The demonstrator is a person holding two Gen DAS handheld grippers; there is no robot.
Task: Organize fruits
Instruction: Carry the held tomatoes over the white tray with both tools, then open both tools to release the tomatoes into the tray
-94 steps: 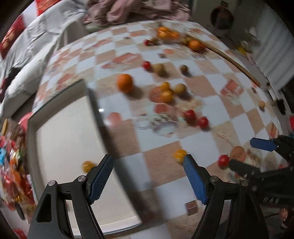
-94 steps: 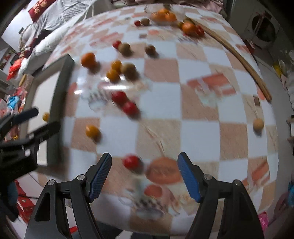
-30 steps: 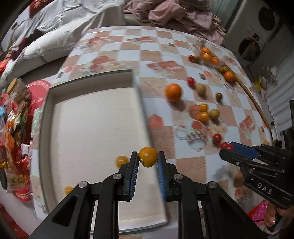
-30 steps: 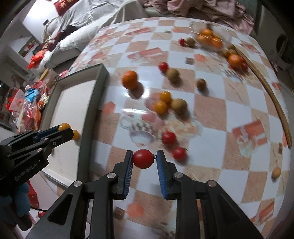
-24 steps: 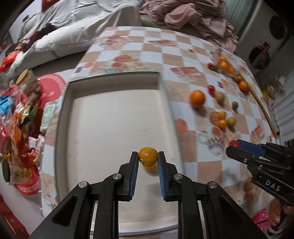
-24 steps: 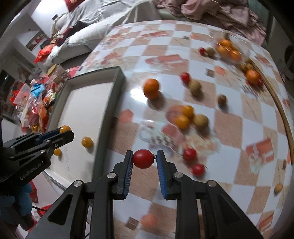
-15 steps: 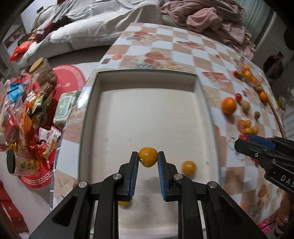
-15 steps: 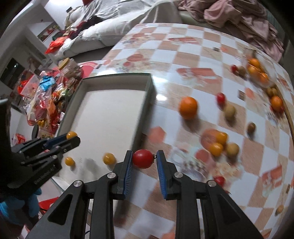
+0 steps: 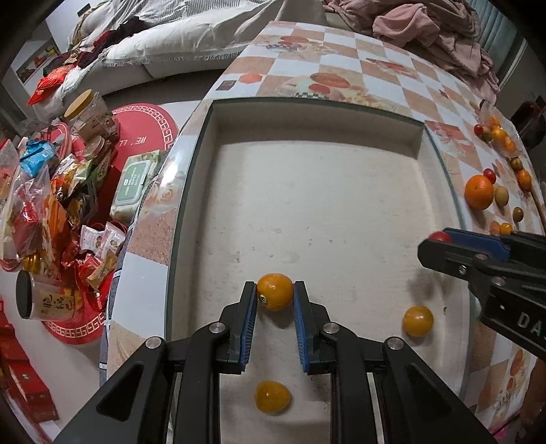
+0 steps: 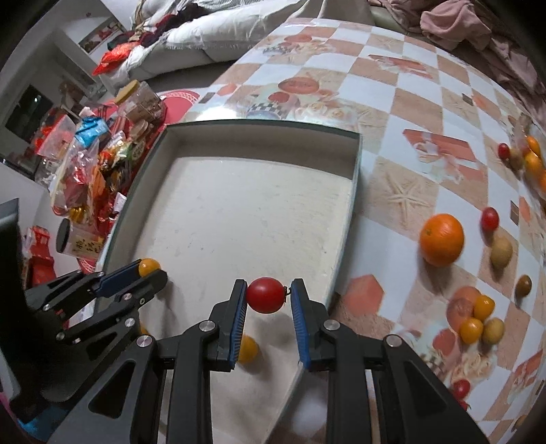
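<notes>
My left gripper (image 9: 274,296) is shut on a yellow cherry tomato (image 9: 275,295), hanging over the near part of the shallow white tray (image 9: 317,205). Two more yellow tomatoes (image 9: 417,321) (image 9: 272,397) lie on the tray floor below and to the right. My right gripper (image 10: 266,295) is shut on a red cherry tomato (image 10: 266,295) above the tray's near right edge (image 10: 344,252). In the right wrist view the left gripper (image 10: 150,269) shows at the lower left with its yellow tomato (image 10: 148,266). In the left wrist view the right gripper (image 9: 440,240) enters from the right.
On the checked tablecloth (image 10: 392,112) right of the tray lie a big orange (image 10: 441,239), several small red, yellow and brownish fruits (image 10: 476,322), and more at the far edge (image 9: 498,135). Snack bags and jars (image 9: 54,191) crowd the floor on the left. Clothes (image 9: 430,24) lie beyond the table.
Both grippers have carried their tomatoes leftward from over the tablecloth to over the tray and sunk a little. Both grips are unchanged.
</notes>
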